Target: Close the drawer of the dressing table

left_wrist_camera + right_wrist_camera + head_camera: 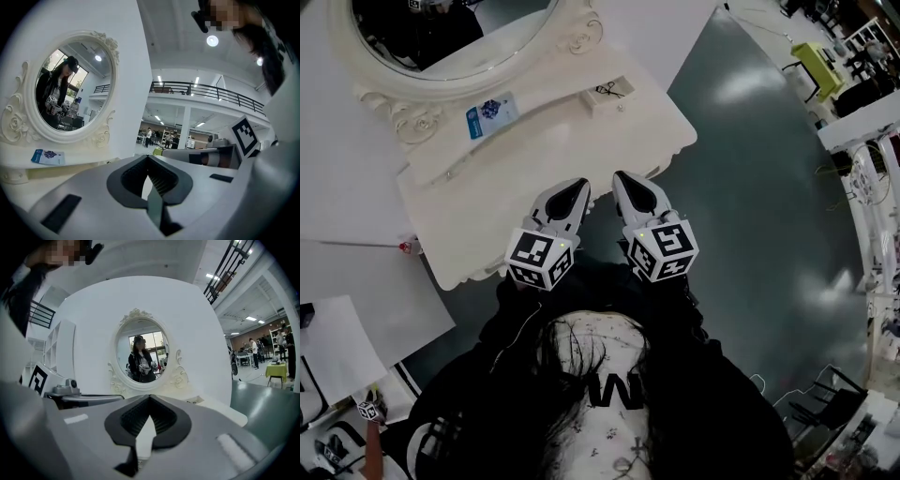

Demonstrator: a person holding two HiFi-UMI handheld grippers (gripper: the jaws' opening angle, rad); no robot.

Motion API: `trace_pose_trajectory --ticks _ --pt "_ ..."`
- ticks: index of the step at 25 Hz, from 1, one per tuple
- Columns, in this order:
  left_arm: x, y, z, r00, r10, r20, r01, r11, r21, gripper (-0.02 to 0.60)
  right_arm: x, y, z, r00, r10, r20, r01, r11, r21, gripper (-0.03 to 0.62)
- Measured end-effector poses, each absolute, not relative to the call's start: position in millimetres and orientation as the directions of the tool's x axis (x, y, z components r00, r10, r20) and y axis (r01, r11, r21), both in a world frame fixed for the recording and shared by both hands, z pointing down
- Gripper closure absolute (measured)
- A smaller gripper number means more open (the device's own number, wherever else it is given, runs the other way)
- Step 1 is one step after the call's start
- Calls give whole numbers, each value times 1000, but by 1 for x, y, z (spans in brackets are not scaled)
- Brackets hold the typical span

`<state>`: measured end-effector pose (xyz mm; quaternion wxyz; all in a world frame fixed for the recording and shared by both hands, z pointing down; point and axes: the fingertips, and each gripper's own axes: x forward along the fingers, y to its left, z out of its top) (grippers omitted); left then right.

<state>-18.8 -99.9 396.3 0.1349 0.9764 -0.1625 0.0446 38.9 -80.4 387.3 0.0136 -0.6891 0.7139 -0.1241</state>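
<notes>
The cream dressing table with its oval mirror stands at the upper left of the head view. No drawer front shows there; the tabletop's overhang hides it. My left gripper and right gripper are side by side, tips at the table's front edge. Both are shut with nothing between the jaws. The left gripper view has the shut left gripper below the mirror. In the right gripper view the shut right gripper faces the mirror, which reflects the person.
A blue packet lies on the table's raised shelf, and a small dark item further right. Grey floor spreads to the right of the table. White boards lie at the left. A yellow-green table stands far right.
</notes>
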Motion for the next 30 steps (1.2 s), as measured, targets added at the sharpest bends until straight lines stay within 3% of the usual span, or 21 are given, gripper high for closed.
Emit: trace_pose_trajectory --ticks 30 --pt "85 -188 408 798 -567 202 -602 -764 233 581 176 -202 433 -272 -934 234 -954 229 -193 586"
